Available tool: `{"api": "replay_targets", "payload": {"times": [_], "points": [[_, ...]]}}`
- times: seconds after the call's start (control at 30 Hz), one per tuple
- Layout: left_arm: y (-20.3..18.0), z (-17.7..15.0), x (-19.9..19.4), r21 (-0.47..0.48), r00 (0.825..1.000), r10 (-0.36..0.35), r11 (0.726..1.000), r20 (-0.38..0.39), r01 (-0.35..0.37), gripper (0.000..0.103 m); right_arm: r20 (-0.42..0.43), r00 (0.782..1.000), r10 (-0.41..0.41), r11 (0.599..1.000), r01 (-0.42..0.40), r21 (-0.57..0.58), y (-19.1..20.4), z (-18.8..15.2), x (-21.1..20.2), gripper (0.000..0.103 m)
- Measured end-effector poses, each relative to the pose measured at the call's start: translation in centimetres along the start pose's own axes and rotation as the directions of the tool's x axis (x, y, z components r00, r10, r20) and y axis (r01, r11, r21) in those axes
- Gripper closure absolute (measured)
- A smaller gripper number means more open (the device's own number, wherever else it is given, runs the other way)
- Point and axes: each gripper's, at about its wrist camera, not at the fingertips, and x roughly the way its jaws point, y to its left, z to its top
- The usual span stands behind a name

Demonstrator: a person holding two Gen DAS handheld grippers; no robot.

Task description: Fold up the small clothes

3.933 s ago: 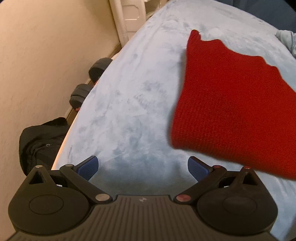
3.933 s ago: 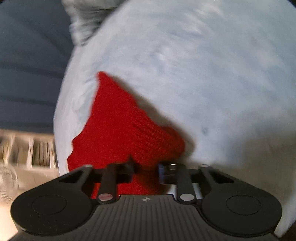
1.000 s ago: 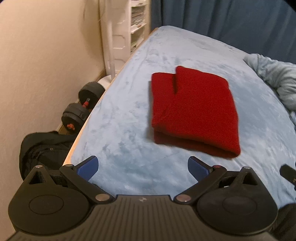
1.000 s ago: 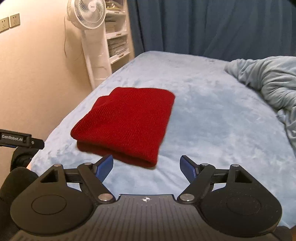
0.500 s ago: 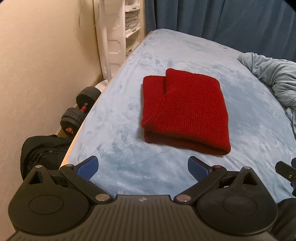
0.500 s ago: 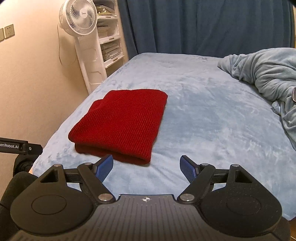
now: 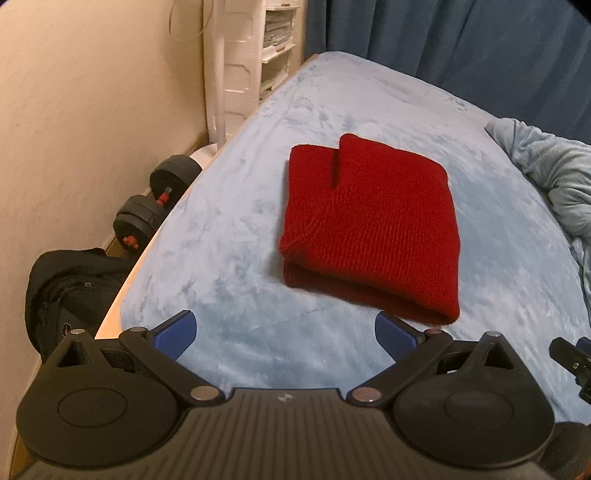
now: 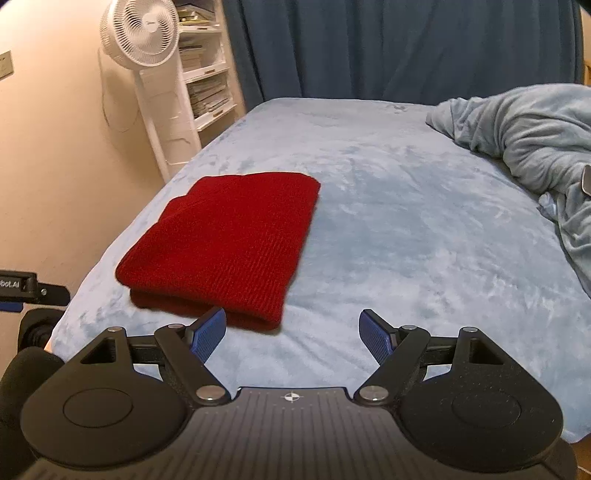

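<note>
A red knit garment [image 7: 373, 229] lies folded flat on the light blue bed [image 7: 229, 258]; it also shows in the right wrist view [image 8: 225, 247] on the bed's left side. My left gripper [image 7: 284, 334] is open and empty, held back from the garment's near edge above the bed. My right gripper [image 8: 293, 332] is open and empty, with its left finger just in front of the garment's near right corner. Neither gripper touches the garment.
A rumpled blue blanket [image 8: 528, 136] lies on the bed's right side. Left of the bed stand a white fan [image 8: 142, 33] and white shelves [image 8: 207, 85]. Dumbbells [image 7: 155, 206] and a black bag [image 7: 70, 280] lie on the floor by the wall. Dark curtain [image 8: 388, 48] behind.
3.9 s ago my right gripper was shut on the red garment, lifted over the bed. Now it lies folded and released. Over the last second both grippers have drawn back slightly.
</note>
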Motion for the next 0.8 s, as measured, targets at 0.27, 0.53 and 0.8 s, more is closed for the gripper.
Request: {"api": "replay_targets", "payload": {"times": [0.27,0.53,0.8], "points": [[-0.3,0.6,3.3,-0.065,0.999,-0.031,0.998,-0.040,0.028,0.000,-0.032,0.999,-0.008,1.000,0.008,0.010,-1.3,1.1,2.6,0.023],[1.2,1.5,7.8,-0.306,0.988,-0.133,0.946,-0.082,0.102,0.000,-0.096,0.989,0.113,0.985,-0.100,0.138,-3.9,5.5,8.4,0.022],[2.6,2.9,12.7,-0.500,0.974,-0.204,0.856,-0.095,0.130,0.000,-0.137,0.962,0.235,0.959,-0.206,0.196,-5.6,15.6,19.5,0.019]]}}
